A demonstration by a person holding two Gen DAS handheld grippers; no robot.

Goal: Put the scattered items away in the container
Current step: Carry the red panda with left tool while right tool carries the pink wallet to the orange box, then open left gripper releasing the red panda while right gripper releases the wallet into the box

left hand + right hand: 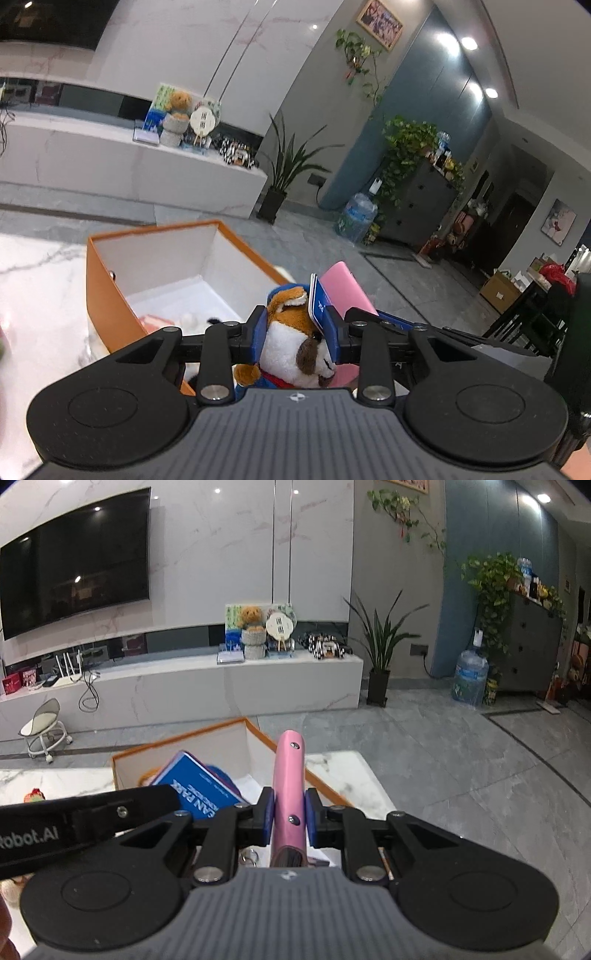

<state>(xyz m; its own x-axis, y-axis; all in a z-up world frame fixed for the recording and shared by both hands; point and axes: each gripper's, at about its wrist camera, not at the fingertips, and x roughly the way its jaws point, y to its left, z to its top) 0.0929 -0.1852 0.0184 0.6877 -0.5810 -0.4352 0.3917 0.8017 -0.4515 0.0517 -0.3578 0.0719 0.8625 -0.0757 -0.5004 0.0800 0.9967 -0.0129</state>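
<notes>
Left gripper: jaws pinch a plush fox toy w/ a blue tag card at its head, held near the orange box's near corner. Right gripper: jaws clamped narrow on a slim pink case, edge-on, upright, poking past the pads, in front of the box. Toy's lower body cut off by the gripper housing; pink case's lower end hidden too. Box sits on the white marble desk; white inside, holds a pink item & white/black soft bits, hard to make out. From the right wrist cam, the card and toy block most of the box interior.
</notes>
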